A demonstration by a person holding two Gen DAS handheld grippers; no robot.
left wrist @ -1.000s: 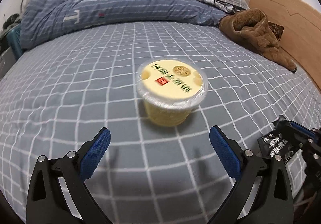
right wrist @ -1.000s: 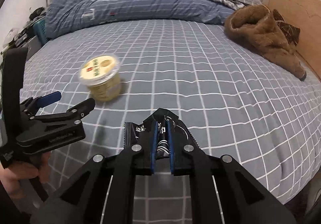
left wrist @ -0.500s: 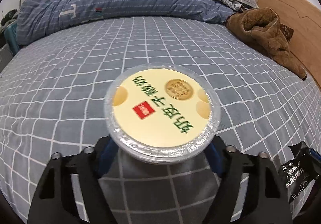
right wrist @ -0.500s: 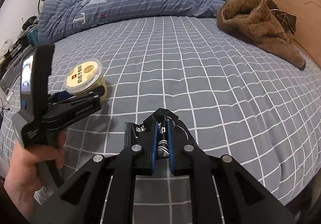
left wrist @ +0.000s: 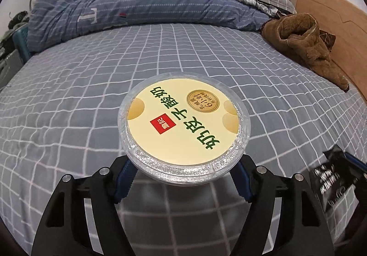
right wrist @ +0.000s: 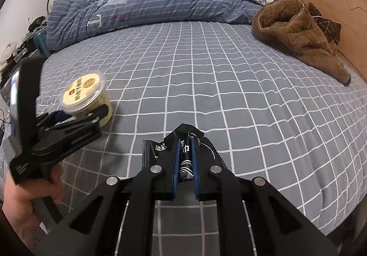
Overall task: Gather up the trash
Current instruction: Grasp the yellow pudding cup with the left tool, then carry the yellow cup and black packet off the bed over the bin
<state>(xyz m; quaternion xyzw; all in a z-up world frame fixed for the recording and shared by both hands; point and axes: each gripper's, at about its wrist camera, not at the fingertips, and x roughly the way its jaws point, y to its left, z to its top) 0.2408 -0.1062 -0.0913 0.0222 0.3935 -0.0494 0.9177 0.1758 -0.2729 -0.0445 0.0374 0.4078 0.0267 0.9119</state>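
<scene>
From the left wrist, the left gripper point(left wrist: 183, 178) has just closed its jaws around a yellow yogurt cup point(left wrist: 183, 127), which sits between the blue pads above the checked bedsheet point(left wrist: 68, 107); whether the cup's base touches the bed is hidden. A brown garment point(left wrist: 305, 42) lies by the headboard. From the right wrist, the right gripper point(right wrist: 185, 162) clamps a crumpled black wrapper point(right wrist: 183, 141), jaws nearly together.

Both wrist cameras look forward and down across the bed point(left wrist: 91, 95), toward the headboard point(right wrist: 332, 15). The left sits close over the yogurt cup point(left wrist: 183, 118); the right sees it aside. Both share the brown garment point(right wrist: 298, 38).
</scene>
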